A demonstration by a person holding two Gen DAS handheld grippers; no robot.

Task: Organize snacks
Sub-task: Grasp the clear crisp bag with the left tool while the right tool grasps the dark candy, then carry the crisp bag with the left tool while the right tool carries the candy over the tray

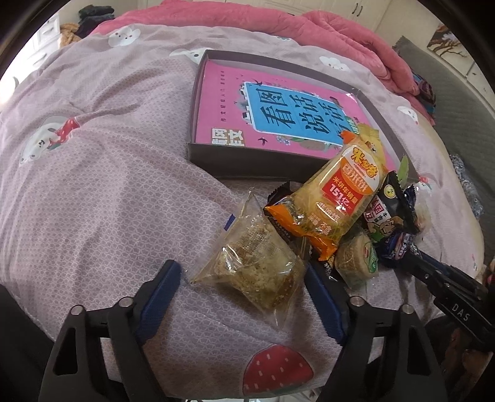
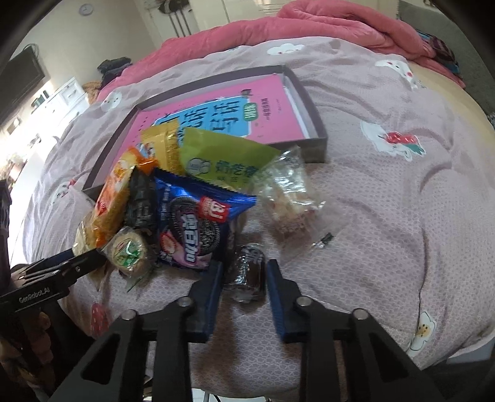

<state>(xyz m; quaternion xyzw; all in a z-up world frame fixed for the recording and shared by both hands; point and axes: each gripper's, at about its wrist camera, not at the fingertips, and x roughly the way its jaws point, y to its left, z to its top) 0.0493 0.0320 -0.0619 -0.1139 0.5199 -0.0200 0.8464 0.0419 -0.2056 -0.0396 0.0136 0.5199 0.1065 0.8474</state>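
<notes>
The right gripper (image 2: 243, 278) had closed on a small dark-wrapped snack (image 2: 246, 276); the shallow box (image 2: 318, 140) lay beyond it (past the heap), while the left gripper (image 1: 244, 283) straddled a clear-wrapped cake (image 1: 256, 266), jaws wide.

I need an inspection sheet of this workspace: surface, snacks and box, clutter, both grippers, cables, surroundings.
Surface: bed quilt, mauve with cartoon prints.
Job's things: snack pile beside the shallow box; a pink book lies in the box; clear-wrapped snack; dark wrapped snack.
Clutter: pink blanket behind the box.
Grippers: left hand-held gripper open, clear-wrapped snack between its fingers; right hand-held gripper narrow around the dark wrapped snack, pad contact not clear.
Cables: nothing seen.
Surroundings: white cupboards, wall clock.
</notes>
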